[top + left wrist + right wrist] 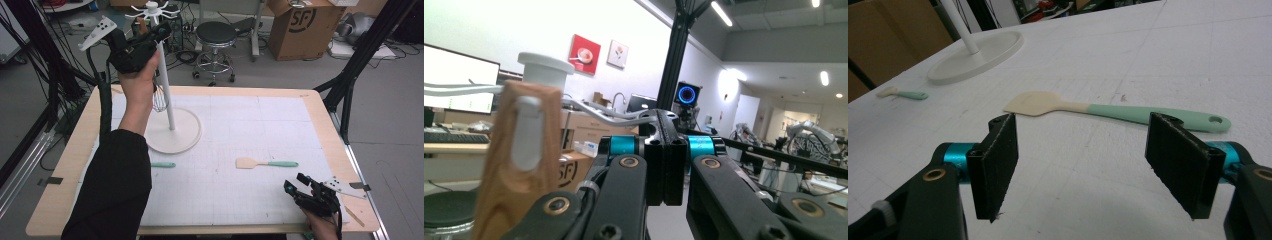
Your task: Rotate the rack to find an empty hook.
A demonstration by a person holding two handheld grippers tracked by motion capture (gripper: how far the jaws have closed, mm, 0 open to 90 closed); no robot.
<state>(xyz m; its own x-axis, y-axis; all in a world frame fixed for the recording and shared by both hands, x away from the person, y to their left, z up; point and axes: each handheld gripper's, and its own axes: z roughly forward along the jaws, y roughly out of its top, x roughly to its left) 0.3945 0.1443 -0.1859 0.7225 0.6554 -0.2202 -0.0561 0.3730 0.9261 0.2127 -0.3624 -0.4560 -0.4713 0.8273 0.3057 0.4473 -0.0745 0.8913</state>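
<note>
My left gripper [161,33] is raised to the top of a white hook stand [168,95], its jaws shut [665,150] with nothing visible between the pads. A whisk's wooden handle [519,165] hangs on a white hook just left of the jaws, and its wire head [159,99] dangles beside the pole, partly behind the hand. One hook arm [619,118] of the stand reaches the jaw tips. My right gripper [296,184] rests low at the table's front right, open [1098,160]. A cream spatula with a mint handle [1118,111] lies flat just beyond it [267,163].
The stand's round base [176,134] sits left of centre on the white mat [250,120]. A second mint-handled utensil [163,164] lies near the left sleeve. Beyond the table are a stool [216,35] and a cardboard box [305,25].
</note>
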